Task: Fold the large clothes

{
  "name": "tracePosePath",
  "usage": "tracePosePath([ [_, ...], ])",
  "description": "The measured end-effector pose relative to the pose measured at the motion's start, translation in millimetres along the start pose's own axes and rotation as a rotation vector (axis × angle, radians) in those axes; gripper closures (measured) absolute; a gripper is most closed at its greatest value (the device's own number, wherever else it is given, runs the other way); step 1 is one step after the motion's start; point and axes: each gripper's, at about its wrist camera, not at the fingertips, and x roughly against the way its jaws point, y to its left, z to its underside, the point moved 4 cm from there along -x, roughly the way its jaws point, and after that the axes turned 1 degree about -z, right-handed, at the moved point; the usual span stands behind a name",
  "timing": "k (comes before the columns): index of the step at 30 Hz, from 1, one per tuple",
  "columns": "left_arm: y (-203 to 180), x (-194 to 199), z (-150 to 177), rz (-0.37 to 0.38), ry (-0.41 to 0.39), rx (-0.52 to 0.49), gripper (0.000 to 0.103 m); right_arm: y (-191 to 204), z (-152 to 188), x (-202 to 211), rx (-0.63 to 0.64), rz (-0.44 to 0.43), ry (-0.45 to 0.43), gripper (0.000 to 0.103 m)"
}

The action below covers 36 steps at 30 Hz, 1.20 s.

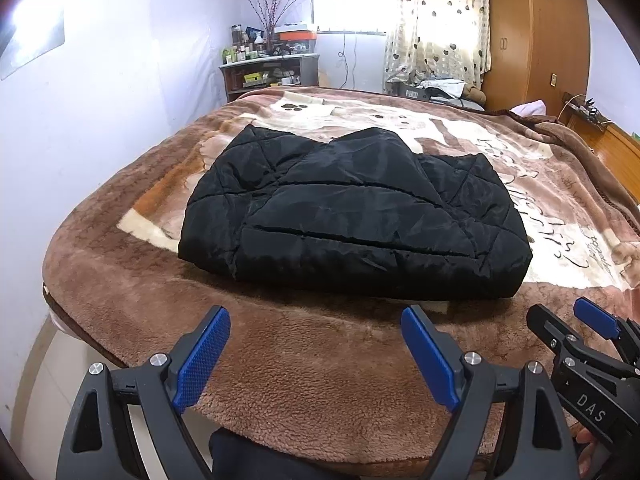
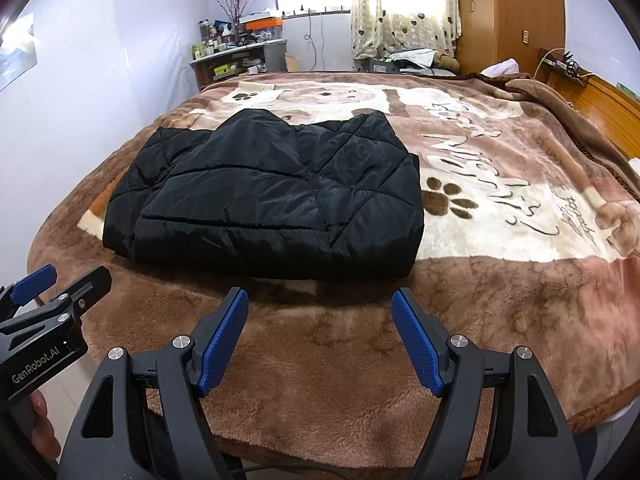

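Note:
A black quilted jacket (image 1: 352, 216) lies folded into a thick rectangle on the bed's brown plush blanket (image 1: 304, 364). It also shows in the right wrist view (image 2: 272, 204). My left gripper (image 1: 316, 320) is open and empty, held over the blanket near the bed's front edge, just short of the jacket. My right gripper (image 2: 320, 300) is open and empty, also just in front of the jacket, toward its right half. Each gripper shows at the edge of the other's view: the right one (image 1: 576, 324) and the left one (image 2: 60, 280).
The blanket (image 2: 500, 184) has a cream patch with paw prints and script to the jacket's right. A white wall (image 1: 100, 120) runs along the bed's left side. A cluttered shelf (image 1: 268, 68), a curtained window (image 1: 436, 24) and a wooden wardrobe (image 1: 536, 36) stand beyond the far end.

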Motion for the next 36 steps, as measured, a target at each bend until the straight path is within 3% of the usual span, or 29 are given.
tracePosePath([
  [36,-1.3,0.8,6.7,-0.002,0.010,0.005,0.016,1.0,0.9,0.4,-0.001,0.000,0.003,0.029],
])
